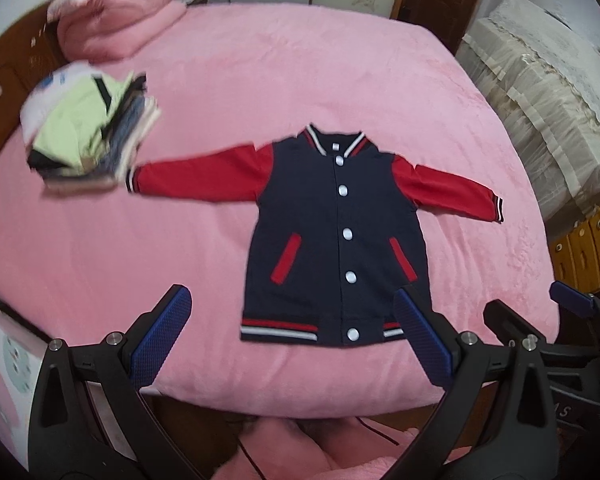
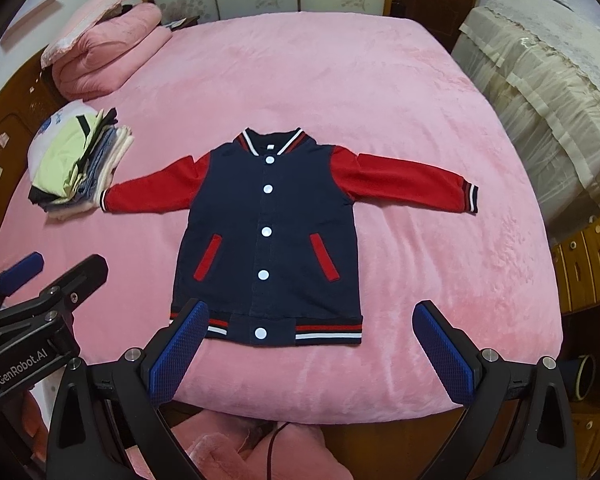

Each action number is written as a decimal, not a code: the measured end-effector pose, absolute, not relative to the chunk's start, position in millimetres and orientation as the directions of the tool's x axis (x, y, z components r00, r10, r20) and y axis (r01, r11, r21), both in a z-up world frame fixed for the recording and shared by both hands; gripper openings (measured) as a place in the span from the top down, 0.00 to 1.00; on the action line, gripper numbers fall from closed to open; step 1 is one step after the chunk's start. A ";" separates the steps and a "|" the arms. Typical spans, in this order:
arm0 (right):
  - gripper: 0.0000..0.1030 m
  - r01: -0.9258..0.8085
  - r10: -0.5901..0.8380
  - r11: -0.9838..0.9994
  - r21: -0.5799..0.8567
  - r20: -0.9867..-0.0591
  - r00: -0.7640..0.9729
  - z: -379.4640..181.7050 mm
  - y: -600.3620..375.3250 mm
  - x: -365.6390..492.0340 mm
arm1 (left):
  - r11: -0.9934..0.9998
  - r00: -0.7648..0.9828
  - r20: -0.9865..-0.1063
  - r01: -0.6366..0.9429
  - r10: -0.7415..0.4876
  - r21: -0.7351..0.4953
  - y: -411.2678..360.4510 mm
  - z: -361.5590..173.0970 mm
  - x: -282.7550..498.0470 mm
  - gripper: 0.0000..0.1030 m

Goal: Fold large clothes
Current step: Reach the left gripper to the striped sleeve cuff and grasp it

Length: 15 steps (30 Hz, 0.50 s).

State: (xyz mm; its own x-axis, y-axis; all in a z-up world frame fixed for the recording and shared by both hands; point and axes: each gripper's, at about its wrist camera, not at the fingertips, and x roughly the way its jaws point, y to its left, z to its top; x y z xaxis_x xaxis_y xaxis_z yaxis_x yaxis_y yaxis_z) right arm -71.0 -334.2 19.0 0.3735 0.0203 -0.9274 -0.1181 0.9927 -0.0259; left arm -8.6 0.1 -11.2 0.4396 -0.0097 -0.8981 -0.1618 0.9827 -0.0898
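**A:** Where does the folding stand?

**B:** I'd say at the very start for this piece. The navy button-front jacket with red sleeves and striped ribbed trim (image 2: 266, 240) lies flat, front up, in the middle of the pink plush bed (image 2: 340, 80), snaps closed, both sleeves stretched out to the sides. No fold is in it yet.

**A:** And the hand-held grippers?

**B:** The left hand-held gripper (image 1: 296, 316) is spread wide and holds nothing; it hangs over the near edge of the bed, by the jacket's hem. The right hand-held gripper (image 2: 312, 326) is likewise spread and empty, with the hem's right half showing between its blue pads. Whether either touches the cloth I cannot tell; neither is pinching it.

**A:** Anything finished already?

**B:** A stack of folded clothes, pale green on top with denim and cream beneath (image 2: 76, 168), sits at the left of the bed, just beside the jacket's left-hand cuff. That suggests other garments are done. A folded pink quilt (image 2: 108, 52) rests at the far corner.

**A:** So what's left?

**B:** Likely everything: sleeves in, body folded over, then onto the stack.
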 end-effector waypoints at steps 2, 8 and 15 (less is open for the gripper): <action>0.00 -0.140 0.035 0.990 -0.014 -0.938 0.344 10.9 -332.4 -61.9 | 0.975 0.411 -0.912 -0.198 -0.014 -0.104 1.8 -23.5 -14.3 0.03; 0.00 -0.219 0.130 0.971 0.091 -0.977 0.171 -42.9 -318.8 -44.8 | 0.913 0.293 -0.954 -0.369 -0.065 -0.175 27.7 -75.5 -48.6 0.03; 0.00 -0.322 0.141 0.942 0.094 -0.982 0.127 -92.8 -267.4 -35.8 | 0.778 0.308 -0.949 -0.577 -0.073 -0.247 86.8 -121.1 -95.4 0.03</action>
